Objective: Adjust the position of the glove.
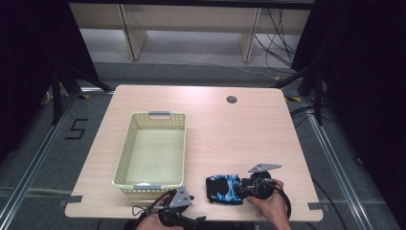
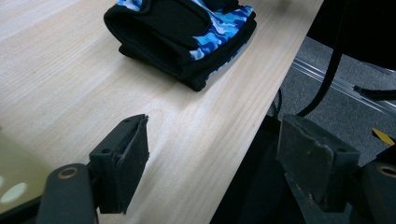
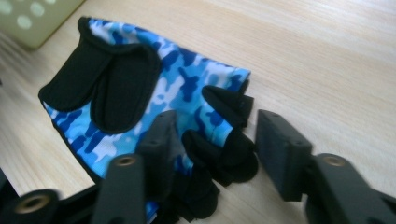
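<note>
Right gripper (image 3: 212, 154) sits at the finger end of the blue camouflage glove (image 3: 154, 102), its jaws partly apart with the short black glove fingers between them and no firm pinch visible. Left gripper (image 2: 212, 163) hangs wide and empty over the near table (image 1: 230, 129) edge, beside the yellow basket (image 1: 124, 158). A good grab would likely bite both fabric layers deeper in, past those loose finger stubs, before lifting toward the basket.
</note>
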`<move>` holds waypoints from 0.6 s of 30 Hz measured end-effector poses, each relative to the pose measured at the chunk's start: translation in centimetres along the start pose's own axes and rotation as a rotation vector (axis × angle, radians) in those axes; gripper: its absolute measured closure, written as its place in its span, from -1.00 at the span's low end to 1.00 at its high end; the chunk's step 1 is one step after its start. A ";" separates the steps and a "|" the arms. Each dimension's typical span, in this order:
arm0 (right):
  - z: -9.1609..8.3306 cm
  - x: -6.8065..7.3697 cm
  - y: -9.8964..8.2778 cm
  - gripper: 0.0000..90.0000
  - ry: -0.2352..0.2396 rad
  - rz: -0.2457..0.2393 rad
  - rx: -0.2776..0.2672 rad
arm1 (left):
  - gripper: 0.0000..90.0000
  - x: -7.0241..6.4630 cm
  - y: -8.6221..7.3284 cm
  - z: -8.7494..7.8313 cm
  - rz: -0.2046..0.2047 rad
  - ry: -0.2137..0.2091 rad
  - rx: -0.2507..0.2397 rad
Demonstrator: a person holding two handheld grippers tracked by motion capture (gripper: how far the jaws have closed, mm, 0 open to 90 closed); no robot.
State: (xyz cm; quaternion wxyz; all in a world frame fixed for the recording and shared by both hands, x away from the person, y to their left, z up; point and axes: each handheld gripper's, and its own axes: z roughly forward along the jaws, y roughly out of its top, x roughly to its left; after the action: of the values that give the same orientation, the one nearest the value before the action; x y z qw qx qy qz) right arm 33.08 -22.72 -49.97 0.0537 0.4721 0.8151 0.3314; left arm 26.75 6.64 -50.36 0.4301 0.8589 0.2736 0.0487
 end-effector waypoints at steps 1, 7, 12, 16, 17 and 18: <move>0.3 0.0 0.0 0.53 -0.009 -0.038 -0.010 | -0.46 0.0 0.0 -0.1 -0.013 0.005 0.002; 0.4 -0.9 -0.2 0.80 0.079 -0.082 -0.042 | -0.47 0.1 -0.1 0.0 -0.049 -0.005 0.006; 0.3 -1.2 -0.3 0.82 0.113 -0.112 -0.036 | -0.40 0.4 -0.1 0.1 -0.059 -0.015 0.007; -0.1 -1.1 -0.8 0.82 0.138 -0.152 -0.018 | -0.31 0.4 -0.1 0.4 -0.109 -0.013 0.009; -0.2 -1.1 -0.9 0.82 0.149 -0.154 -0.014 | -0.29 0.4 0.0 0.6 -0.107 -0.019 0.000; -0.2 -1.1 -1.0 0.82 0.154 -0.159 -0.020 | -0.26 0.6 0.0 0.7 -0.098 -0.018 0.012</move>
State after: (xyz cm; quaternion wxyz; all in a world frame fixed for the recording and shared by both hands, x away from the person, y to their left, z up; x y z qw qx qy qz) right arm 32.82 -24.03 -50.63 0.0220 0.3785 0.8484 0.3695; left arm 27.50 6.48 -50.88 0.4293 0.8475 0.3117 0.0181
